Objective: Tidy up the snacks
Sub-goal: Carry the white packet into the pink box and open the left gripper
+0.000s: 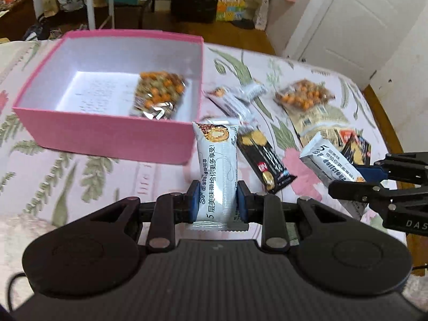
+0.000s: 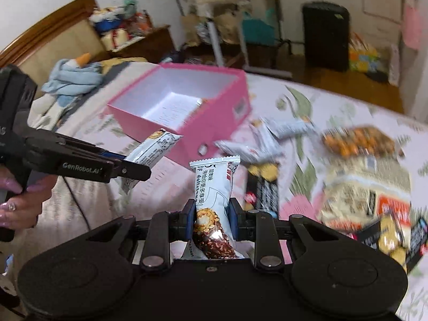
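My left gripper is shut on a white wafer bar packet, held above the floral bedspread just right of the pink box. The box is open and holds one bag of orange peanuts. My right gripper is shut on a second white wafer bar packet, held upright. In the right wrist view the left gripper comes in from the left with its packet near the pink box. In the left wrist view the right gripper enters from the right with its packet.
Loose snacks lie on the bedspread right of the box: a black bar, white packets, a peanut bag and larger packs. A bed headboard, blue cloth and room clutter lie beyond.
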`<state>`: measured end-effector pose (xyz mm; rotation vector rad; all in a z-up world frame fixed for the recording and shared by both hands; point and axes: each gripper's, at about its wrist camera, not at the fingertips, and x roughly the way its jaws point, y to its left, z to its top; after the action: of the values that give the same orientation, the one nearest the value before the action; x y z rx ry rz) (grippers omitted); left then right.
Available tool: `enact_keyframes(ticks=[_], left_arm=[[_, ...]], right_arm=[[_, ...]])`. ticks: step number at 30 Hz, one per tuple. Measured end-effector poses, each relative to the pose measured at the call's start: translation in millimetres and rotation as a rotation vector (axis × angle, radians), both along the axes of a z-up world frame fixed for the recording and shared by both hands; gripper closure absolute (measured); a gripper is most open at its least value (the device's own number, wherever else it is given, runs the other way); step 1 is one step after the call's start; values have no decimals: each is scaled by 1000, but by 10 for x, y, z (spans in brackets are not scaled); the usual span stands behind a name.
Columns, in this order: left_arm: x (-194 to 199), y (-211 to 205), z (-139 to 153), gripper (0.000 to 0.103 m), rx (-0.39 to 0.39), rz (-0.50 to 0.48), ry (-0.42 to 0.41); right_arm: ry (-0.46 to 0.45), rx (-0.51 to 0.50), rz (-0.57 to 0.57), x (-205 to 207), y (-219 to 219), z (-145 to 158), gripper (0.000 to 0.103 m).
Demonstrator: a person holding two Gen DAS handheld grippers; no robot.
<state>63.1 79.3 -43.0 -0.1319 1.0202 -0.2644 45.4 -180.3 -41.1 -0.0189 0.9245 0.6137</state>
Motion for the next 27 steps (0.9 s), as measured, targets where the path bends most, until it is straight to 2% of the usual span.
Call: enact_keyframes(ticks=[7, 15, 21, 23, 27], left_arm=[[45, 250, 293, 76, 17, 28, -74], [505, 535, 408, 76, 70, 103, -138], [1039, 795, 162, 76, 186, 163, -181], [1221, 920, 30, 76, 169, 172, -148], [1577, 1148, -282, 76, 76, 194, -37]], right_arm=[[-83, 35, 93, 139, 347, 183, 74], [-138, 66, 139, 696, 876, 172, 74], [-99, -4, 181, 1338, 1374, -24, 74], [-94, -55, 216, 1508, 1573, -156, 74], [-99, -161, 279, 1762, 1904, -418, 74]])
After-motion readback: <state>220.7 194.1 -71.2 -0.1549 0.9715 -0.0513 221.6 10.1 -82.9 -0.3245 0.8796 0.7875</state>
